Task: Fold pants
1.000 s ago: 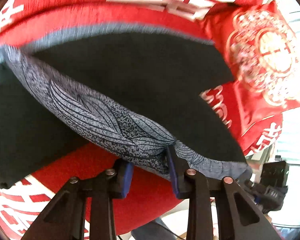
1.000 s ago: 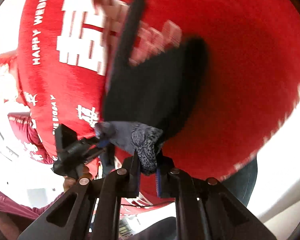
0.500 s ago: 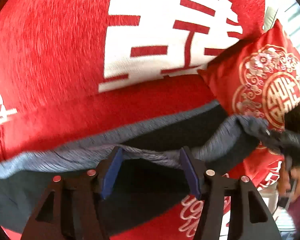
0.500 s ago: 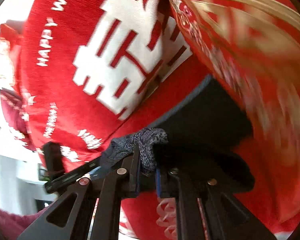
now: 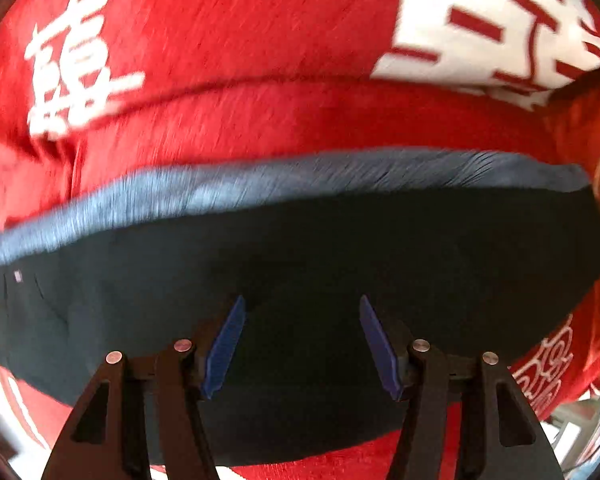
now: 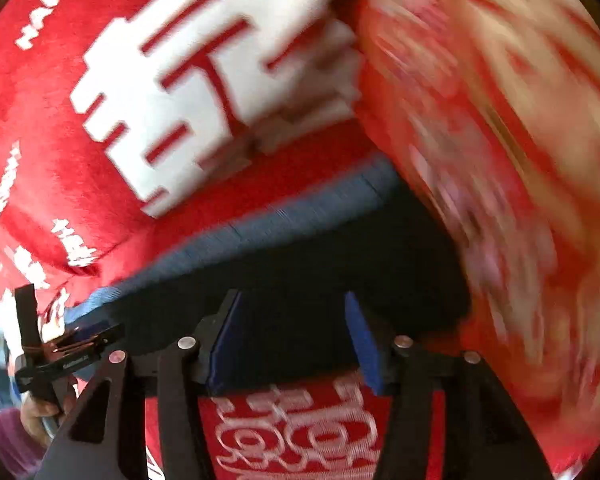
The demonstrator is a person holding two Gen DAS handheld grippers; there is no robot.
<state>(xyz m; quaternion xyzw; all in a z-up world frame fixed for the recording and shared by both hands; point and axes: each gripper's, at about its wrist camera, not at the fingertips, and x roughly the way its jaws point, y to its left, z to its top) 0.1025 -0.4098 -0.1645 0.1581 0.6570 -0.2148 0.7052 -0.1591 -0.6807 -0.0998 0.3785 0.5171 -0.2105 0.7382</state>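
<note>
Your left gripper (image 5: 302,344) and right gripper (image 6: 292,340), fingers just parted and empty, hover over dark pants (image 5: 300,248), waistband at 12 o'clock, released to lie folded

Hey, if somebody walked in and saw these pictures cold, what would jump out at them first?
The bright red blanket with big white characters fills the background of both views. Across the middle lies the dark pants, folded flat, with a blue-grey band along the far edge. Each tool, left tool and right tool, stands open just above the dark cloth, gripping nothing.
</note>
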